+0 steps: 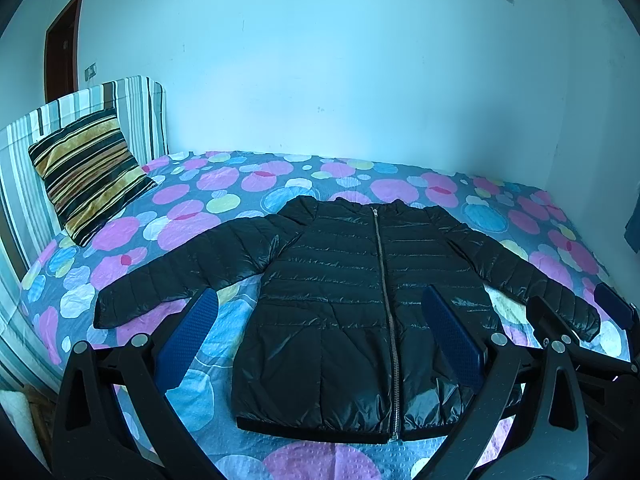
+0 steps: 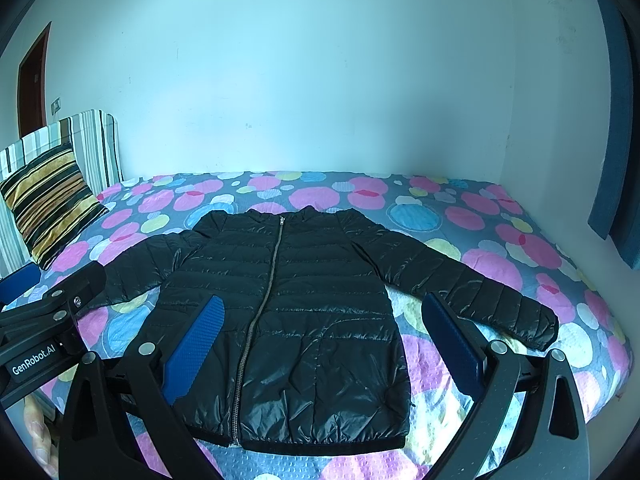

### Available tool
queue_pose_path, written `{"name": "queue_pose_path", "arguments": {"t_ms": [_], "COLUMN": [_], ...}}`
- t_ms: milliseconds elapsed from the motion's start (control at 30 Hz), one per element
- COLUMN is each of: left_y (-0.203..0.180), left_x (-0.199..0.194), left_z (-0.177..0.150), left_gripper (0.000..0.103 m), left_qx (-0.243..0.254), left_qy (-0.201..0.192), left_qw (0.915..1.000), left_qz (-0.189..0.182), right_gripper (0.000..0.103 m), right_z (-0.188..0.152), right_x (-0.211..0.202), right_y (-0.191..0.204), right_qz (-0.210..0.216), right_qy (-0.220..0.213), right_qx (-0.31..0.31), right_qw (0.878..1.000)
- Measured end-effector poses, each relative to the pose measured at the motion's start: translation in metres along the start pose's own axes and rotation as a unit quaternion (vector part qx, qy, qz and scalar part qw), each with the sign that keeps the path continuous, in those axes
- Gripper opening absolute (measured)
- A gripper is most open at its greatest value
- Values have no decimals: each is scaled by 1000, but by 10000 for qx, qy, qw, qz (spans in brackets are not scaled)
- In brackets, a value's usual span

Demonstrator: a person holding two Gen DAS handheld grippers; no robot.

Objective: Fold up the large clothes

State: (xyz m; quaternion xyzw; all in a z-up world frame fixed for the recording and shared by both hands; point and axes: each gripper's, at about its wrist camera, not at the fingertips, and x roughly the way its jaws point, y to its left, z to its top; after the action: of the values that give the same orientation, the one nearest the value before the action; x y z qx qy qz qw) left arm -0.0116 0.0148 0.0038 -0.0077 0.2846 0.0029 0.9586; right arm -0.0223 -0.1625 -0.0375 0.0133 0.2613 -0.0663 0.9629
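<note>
A black puffer jacket (image 1: pixel 340 264) lies flat on the bed, front up and zipped, with both sleeves spread out to the sides. Its hem faces me. My left gripper (image 1: pixel 320 292) hovers open over the jacket's lower left part, blue pads (image 1: pixel 192 332) wide apart, holding nothing. In the right wrist view the same jacket (image 2: pixel 312 272) lies under my right gripper (image 2: pixel 323 299), also open and empty, above the hem's right half. The left gripper (image 2: pixel 56 280) shows at that view's left edge, near the left sleeve.
The bed cover (image 1: pixel 280 184) has pink, blue and yellow circles. A striped cushion (image 1: pixel 88 172) leans on a striped headboard (image 1: pixel 132 112) at the left. A pale wall backs the bed, with a dark door (image 1: pixel 64 44) at far left. A blue curtain (image 2: pixel 612 160) hangs right.
</note>
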Motion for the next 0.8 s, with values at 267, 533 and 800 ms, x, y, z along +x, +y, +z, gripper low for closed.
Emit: {"name": "queue_pose_path", "arguments": {"t_ms": [267, 533, 800], "left_y": [4, 1, 6], "left_x": [4, 21, 61], "left_z": [0, -3, -10], "left_gripper": [101, 101, 101], "left_qx": [2, 35, -7], "left_qy": [39, 171, 530], "left_qw": [10000, 9998, 9986], "left_qz": [3, 26, 42], "right_gripper": [98, 98, 98], "right_z": [-1, -6, -11], "right_x": [0, 12, 44], "right_y": [1, 4, 6], "right_qz": [10, 23, 95], "right_qy": [28, 163, 401], "right_qx": [3, 16, -25], "right_qw": [10000, 9999, 9991]}}
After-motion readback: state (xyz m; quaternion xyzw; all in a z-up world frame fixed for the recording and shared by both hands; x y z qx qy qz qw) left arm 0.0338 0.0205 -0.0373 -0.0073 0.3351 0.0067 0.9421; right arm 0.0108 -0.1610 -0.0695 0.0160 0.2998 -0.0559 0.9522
